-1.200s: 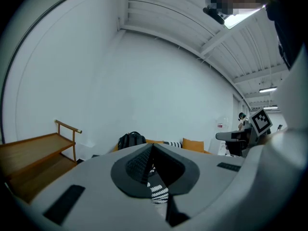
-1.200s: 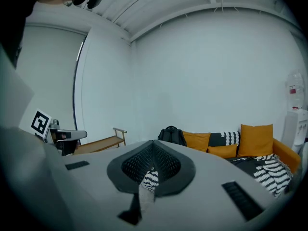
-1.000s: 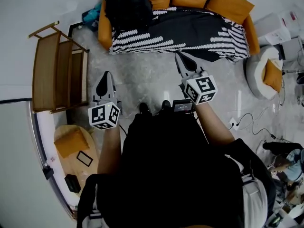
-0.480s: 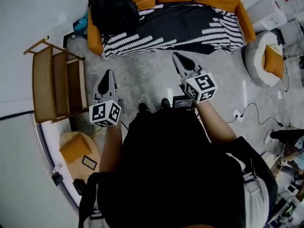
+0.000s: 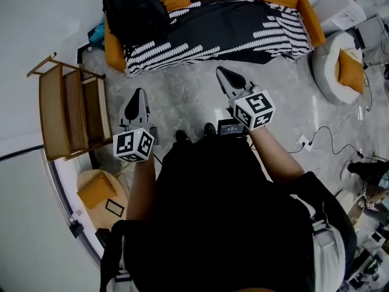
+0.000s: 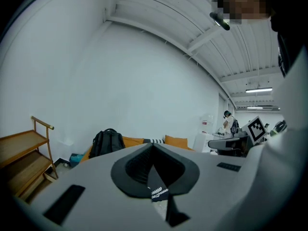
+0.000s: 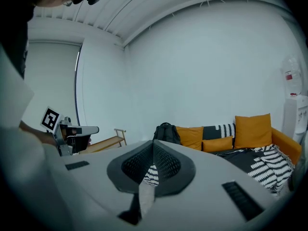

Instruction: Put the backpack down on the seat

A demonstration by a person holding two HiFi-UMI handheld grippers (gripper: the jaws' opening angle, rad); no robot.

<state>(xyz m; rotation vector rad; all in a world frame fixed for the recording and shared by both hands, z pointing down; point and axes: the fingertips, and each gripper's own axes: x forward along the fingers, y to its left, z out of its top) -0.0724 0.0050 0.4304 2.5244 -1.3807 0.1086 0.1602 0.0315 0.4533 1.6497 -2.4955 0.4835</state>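
Note:
A black backpack (image 5: 135, 12) stands upright on the left end of an orange sofa (image 5: 309, 18) covered with a black and white blanket. It also shows in the left gripper view as the backpack (image 6: 107, 141) and in the right gripper view as the backpack (image 7: 165, 133). My left gripper (image 5: 137, 98) is shut and empty, held over the floor well short of the sofa. My right gripper (image 5: 222, 75) is also shut and empty, nearer the sofa's front edge. Both point toward the sofa.
A wooden shelf rack (image 5: 67, 111) stands at the left by the wall. A round grey seat with an orange cushion (image 5: 343, 66) sits to the right of the sofa. Cables (image 5: 322, 140) lie on the floor at right. A low round table (image 5: 97, 190) is behind my left arm.
The view has shifted so the sofa and backpack sit higher and further left in the head view. Both grippers stay shut and have moved a little across the floor.

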